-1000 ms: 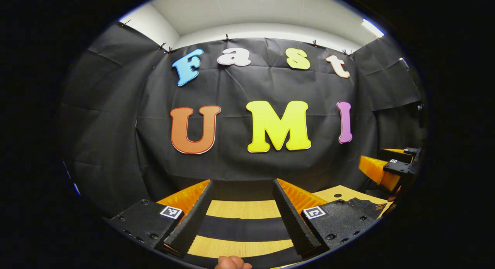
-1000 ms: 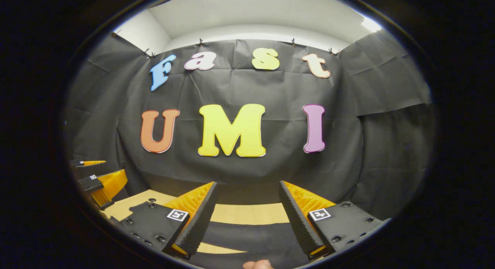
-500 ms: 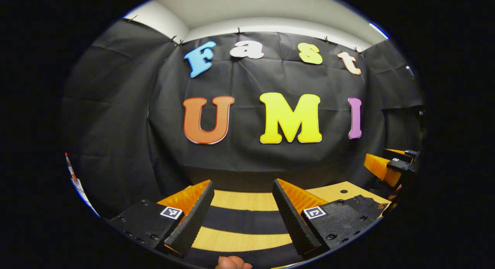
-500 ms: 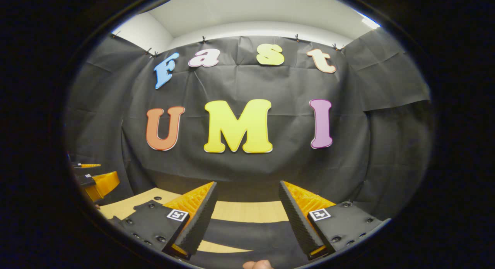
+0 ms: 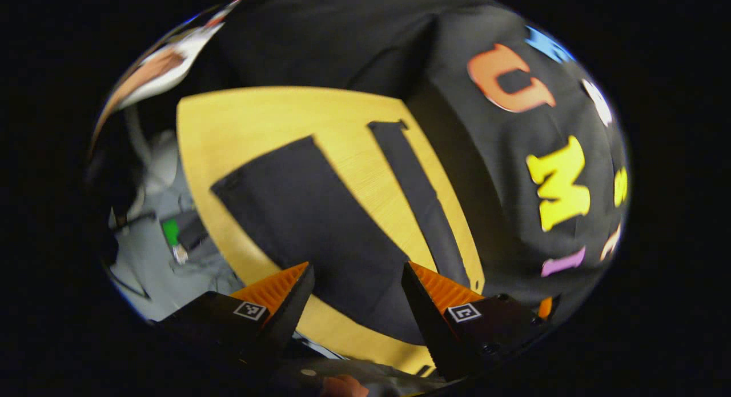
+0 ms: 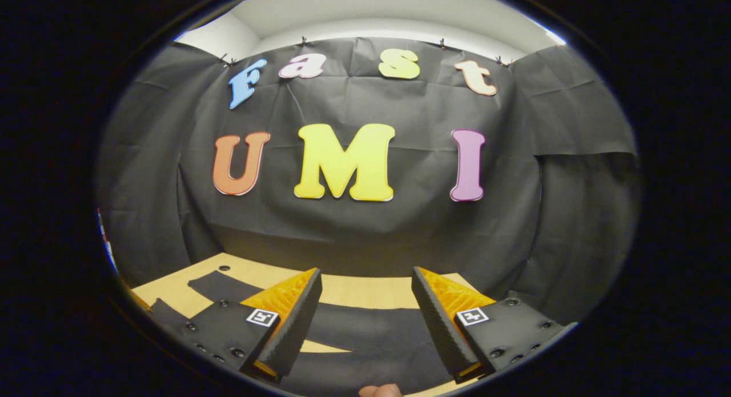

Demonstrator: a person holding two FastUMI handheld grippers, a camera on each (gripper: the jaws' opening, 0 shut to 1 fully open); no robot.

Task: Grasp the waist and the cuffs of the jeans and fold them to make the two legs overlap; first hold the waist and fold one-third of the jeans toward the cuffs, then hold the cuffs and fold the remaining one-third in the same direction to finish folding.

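1. Left gripper (image 5: pixel 357 297), fingers spread apart and holding nothing, hovers over the table.
2. Right gripper (image 6: pixel 365 305) likewise gapes, empty.
3. Beyond them, dark, flat fabric, probably the jeans (image 5: pixel 308 225), lies spread on the pale wooden tabletop (image 5: pixel 257 117).
4. A narrow dark strip (image 5: pixel 420 191) lies beside it, apart.

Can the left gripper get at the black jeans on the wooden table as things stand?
Probably yes: left gripper is open, and the black jeans lie flat on the wooden table, nothing between.
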